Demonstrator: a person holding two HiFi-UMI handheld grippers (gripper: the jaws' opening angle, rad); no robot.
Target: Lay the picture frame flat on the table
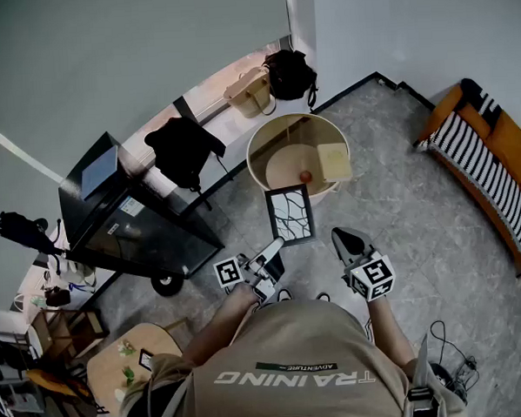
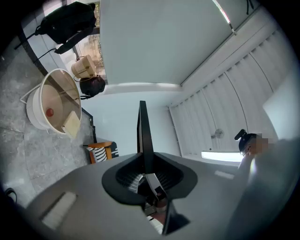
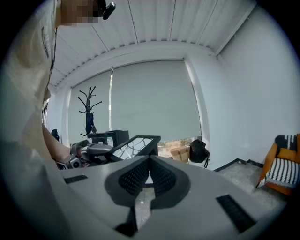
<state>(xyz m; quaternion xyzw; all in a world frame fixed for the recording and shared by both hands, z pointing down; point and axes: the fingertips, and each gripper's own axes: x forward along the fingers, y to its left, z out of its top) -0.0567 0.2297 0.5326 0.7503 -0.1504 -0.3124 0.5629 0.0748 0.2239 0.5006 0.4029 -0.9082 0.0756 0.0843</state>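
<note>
– Frame (image 1: pixel 290 215) first: where is it?
– Off the desk, in the air. The left tool (image 1: pixel 275 246) is clamped on its near edge. It is tilted, with its face toward the head camera, just short of the round desk (image 1: pixel 261 142). In the left gripper view it stands edge-on between the pads.
– And the right tool (image 1: pixel 342 236)?
– Clenched on nothing, beside the frame and apart from it.
– Which step, then?
– Carrying, I'd judge. Nothing has been laid down yet.
– Next move?
– A red ball (image 1: pixel 305 176) and a pale pad (image 1: pixel 333 161) already sit on the desk. So the left tool should reach over the rim to a bare patch and level the frame. Then it should lower the frame until it rests flat, and only then let go.
</note>
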